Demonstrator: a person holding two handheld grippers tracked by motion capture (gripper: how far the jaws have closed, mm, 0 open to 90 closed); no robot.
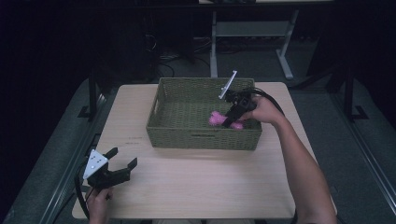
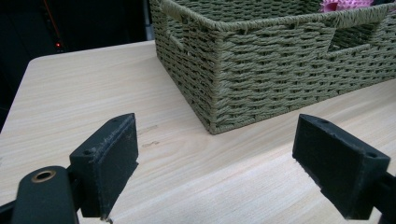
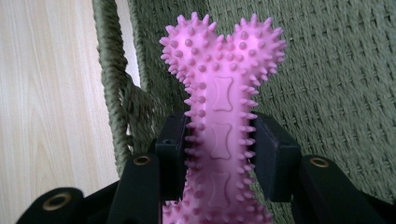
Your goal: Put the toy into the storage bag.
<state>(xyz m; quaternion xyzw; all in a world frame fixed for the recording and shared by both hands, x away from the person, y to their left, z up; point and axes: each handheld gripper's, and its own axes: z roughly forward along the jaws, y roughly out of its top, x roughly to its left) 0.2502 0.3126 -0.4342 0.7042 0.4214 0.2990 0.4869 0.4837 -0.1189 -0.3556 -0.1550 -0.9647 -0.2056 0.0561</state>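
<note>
The pink bone [image 3: 223,121] is the thing to watch: a spiky rubber chew toy, clamped across its shank by the right tongs [image 3: 223,149], both black pads pressing into the nubs on either side. In the high view the bone [image 1: 215,118] sits low inside the basket [image 1: 163,126], toward its right half, with the right tongs [image 1: 229,122] angled down onto it from the far right corner. Whether it rests on the woven floor or hangs just clear of it, I can't tell from here (the right gripper view looks along the bone at the basket's inner wall and rim, with bare bench beyond).

So, where does that leave the job? It reads to me as either a drop-off or a pick-up, and the pictures don't settle which. If the bone is going in, the carry looks finished and only the release and the withdrawal remain. If it's coming out, the grip is made and the lift over the rim is all still ahead.

Further out, the left tongs [image 1: 122,161] hover over the near left part of the bench [image 1: 196,186], spread wide with nothing between the pads [image 2: 112,163], pointed at the basket's near corner [image 2: 219,84] and well short of it. No other loose things on the bench.
</note>
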